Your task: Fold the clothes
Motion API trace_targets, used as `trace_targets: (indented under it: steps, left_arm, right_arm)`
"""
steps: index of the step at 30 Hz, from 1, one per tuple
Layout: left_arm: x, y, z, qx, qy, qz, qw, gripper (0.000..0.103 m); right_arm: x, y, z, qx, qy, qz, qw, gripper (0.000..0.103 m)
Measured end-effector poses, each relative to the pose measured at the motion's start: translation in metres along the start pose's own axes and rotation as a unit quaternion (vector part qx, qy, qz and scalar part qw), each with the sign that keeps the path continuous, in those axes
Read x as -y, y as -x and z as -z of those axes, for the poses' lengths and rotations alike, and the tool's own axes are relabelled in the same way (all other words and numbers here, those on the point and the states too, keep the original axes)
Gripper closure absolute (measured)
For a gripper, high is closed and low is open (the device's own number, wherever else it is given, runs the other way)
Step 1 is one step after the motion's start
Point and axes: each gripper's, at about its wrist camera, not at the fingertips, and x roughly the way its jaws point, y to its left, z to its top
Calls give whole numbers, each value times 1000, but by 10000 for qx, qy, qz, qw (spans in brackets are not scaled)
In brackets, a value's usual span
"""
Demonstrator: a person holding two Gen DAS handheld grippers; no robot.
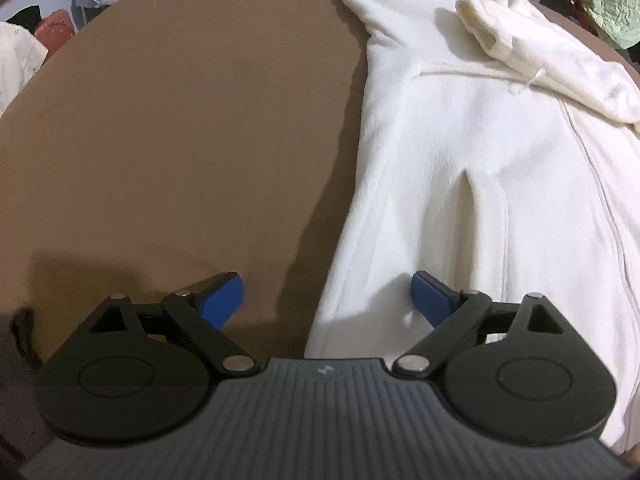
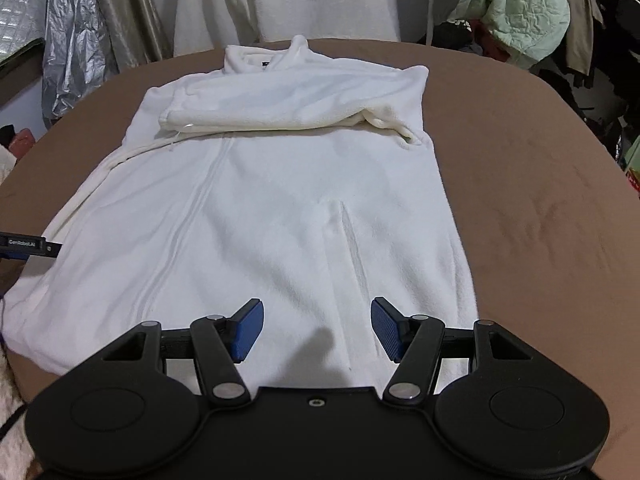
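A white fleece garment (image 2: 280, 208) lies flat on the brown table (image 2: 540, 208), collar at the far end, with both sleeves folded across its chest (image 2: 288, 104). It also shows in the left wrist view (image 1: 480, 168). My right gripper (image 2: 317, 330) is open and empty, just above the garment's near hem. My left gripper (image 1: 327, 300) is open and empty, over the garment's left bottom edge, one finger over bare table. The left gripper's tip shows at the left edge of the right wrist view (image 2: 28, 245).
The brown table (image 1: 180, 140) spreads to the left of the garment. Beyond it are a silver plastic bag (image 2: 76, 48), a hanging white garment (image 2: 288, 0), a green quilted jacket (image 2: 520, 12) and a pink item (image 1: 56, 30).
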Motion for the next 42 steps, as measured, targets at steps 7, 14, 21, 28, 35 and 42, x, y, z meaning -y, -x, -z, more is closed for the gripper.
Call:
trace_targets:
  steps: [7, 14, 21, 28, 35, 42]
  left_arm:
    - [-12, 13, 15, -249, 568, 451, 9971, 9]
    - [7, 21, 28, -241, 230, 487, 9983, 9]
    - [5, 16, 28, -280, 363, 507, 9977, 7]
    - [16, 21, 24, -81, -39, 1372, 9905, 85]
    - [15, 22, 24, -39, -44, 1470, 9891, 85]
    - [18, 18, 22, -47, 47, 1546, 9879, 80]
  right_arm:
    - [31, 6, 15, -377, 43, 187, 9991, 35]
    - [77, -8, 51, -754, -339, 217, 9963, 35]
    - [115, -24, 86, -878, -771, -316, 9926, 26]
    - [124, -26, 100, -296, -1010, -1103, 9883, 24]
    - [96, -35, 95, 189, -490, -826, 9952, 49]
    - [88, -36, 91, 383, -384, -735, 9958, 80]
